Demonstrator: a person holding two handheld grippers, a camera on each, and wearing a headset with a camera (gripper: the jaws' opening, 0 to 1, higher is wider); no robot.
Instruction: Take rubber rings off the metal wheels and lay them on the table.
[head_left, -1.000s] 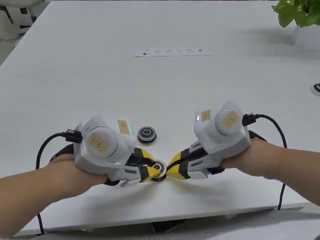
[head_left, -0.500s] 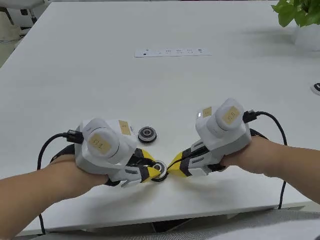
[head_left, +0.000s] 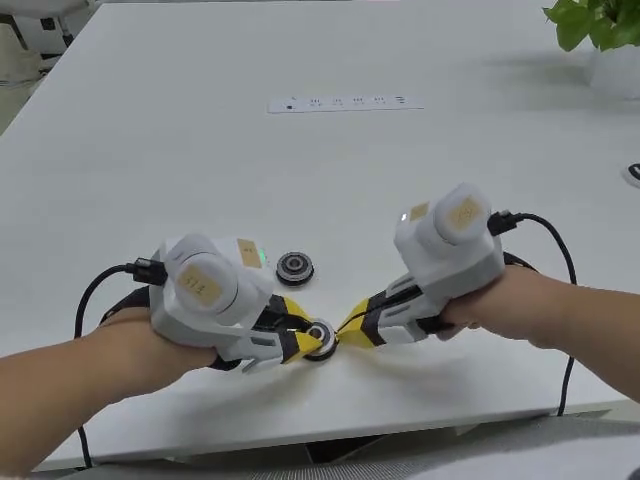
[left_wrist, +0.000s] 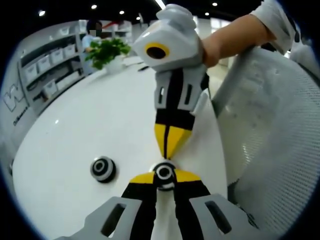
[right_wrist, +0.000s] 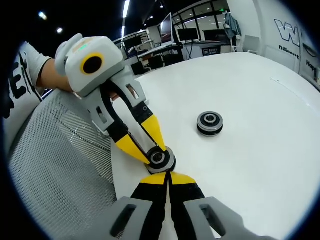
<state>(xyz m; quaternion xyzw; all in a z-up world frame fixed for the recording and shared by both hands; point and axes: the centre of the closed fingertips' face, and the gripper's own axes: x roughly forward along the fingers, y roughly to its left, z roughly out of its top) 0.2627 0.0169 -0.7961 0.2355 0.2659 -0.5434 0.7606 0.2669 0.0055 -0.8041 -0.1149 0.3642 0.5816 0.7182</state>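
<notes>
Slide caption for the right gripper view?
Left claw holds a wheel; right claw, shut, meets its rim; second wheel lies beyond.

A white marked strip (head_left: 345, 103) lies far out on the surface (head_left: 150, 150), a leafy green plant (head_left: 592, 25) at its far right corner.
</notes>
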